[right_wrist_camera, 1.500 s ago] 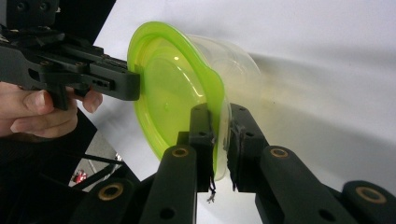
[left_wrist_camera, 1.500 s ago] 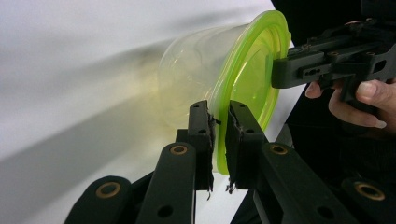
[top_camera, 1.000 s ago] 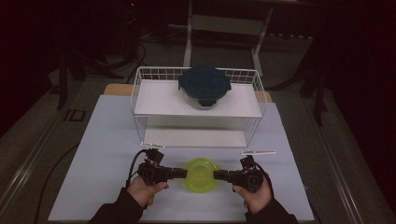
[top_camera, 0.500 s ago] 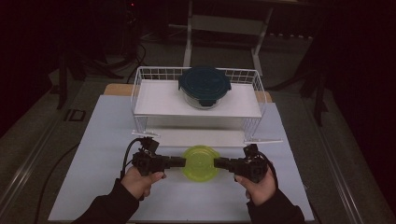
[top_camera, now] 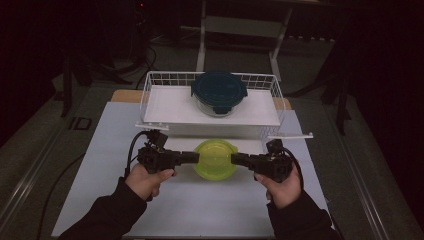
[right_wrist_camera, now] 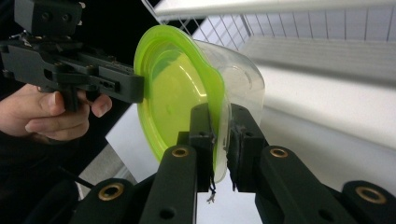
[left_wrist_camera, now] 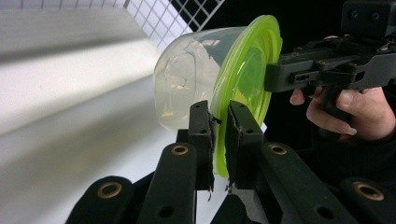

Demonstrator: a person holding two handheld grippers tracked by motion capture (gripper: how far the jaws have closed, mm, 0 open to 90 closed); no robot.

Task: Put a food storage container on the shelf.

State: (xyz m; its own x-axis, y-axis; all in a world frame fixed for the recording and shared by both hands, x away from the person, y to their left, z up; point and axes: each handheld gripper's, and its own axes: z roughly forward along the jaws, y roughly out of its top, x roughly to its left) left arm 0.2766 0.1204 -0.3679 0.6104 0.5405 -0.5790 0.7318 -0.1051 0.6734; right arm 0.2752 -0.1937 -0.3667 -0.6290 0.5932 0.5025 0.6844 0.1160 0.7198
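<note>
The left gripper (top_camera: 194, 157) clamps the green lid's rim on the container (top_camera: 215, 159), held above the worktop (top_camera: 100, 150); the right gripper (top_camera: 236, 159) clamps the opposite rim. Lifting looks done; setting it into the wire basket (top_camera: 150, 95) beside the blue-lidded container (top_camera: 219, 92) is likely left

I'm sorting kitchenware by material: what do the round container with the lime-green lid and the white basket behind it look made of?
The container body looks like clear, slightly frosted plastic: light passes through and its moulded corners are soft. Its lime-green lid seems glossy, translucent plastic, possibly silicone. The white basket looks like coated metal wire, judging by its thin open grid.
</note>
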